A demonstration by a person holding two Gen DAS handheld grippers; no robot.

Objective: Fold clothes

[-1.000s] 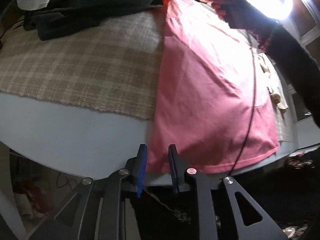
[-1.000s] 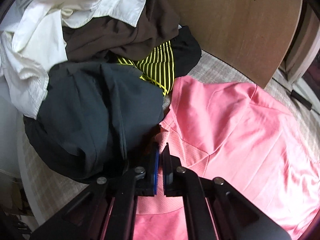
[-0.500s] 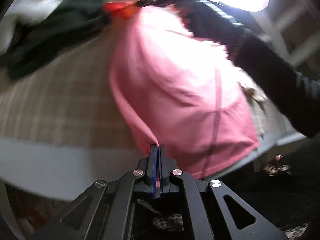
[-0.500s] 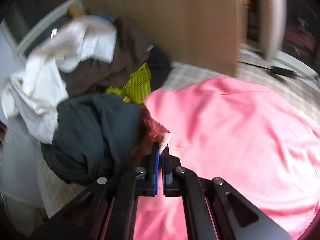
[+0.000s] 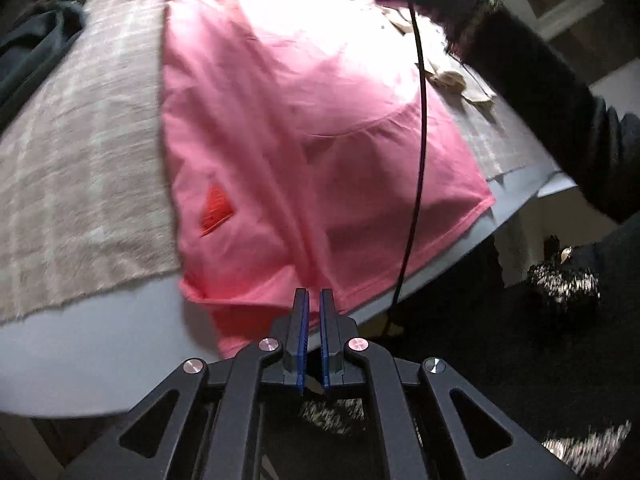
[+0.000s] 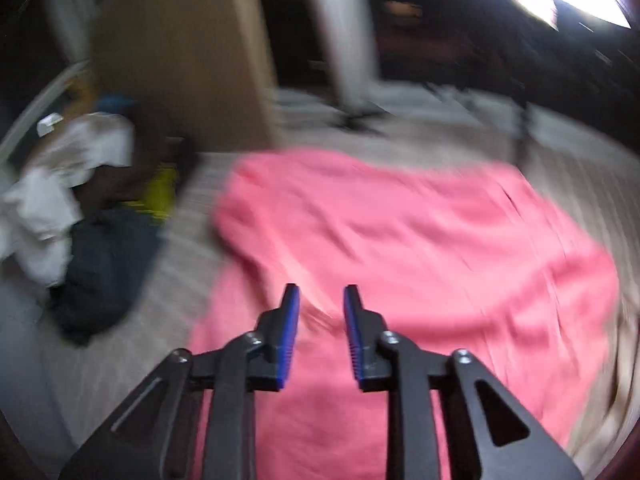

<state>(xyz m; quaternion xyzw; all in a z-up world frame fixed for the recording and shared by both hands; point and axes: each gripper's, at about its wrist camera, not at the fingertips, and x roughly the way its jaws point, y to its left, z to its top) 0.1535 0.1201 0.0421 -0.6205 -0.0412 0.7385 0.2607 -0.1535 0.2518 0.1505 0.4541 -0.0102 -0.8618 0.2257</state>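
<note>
A pink shirt (image 5: 304, 128) lies spread across a plaid tablecloth (image 5: 80, 152) on a pale table (image 5: 100, 344), filling the centre of both views. At the bottom of the left wrist view, the left gripper (image 5: 313, 300) has its blue-padded jaws nearly together at the shirt's near hem; whether fabric is pinched between them cannot be told. A dark sleeve (image 5: 540, 80) and black cable (image 5: 418, 160) cross the upper right. In the blurred right wrist view, the right gripper (image 6: 322, 300) hovers over the pink cloth, jaws opening with nothing between them. A pile of unfolded clothes (image 6: 80, 216) sits at left.
</note>
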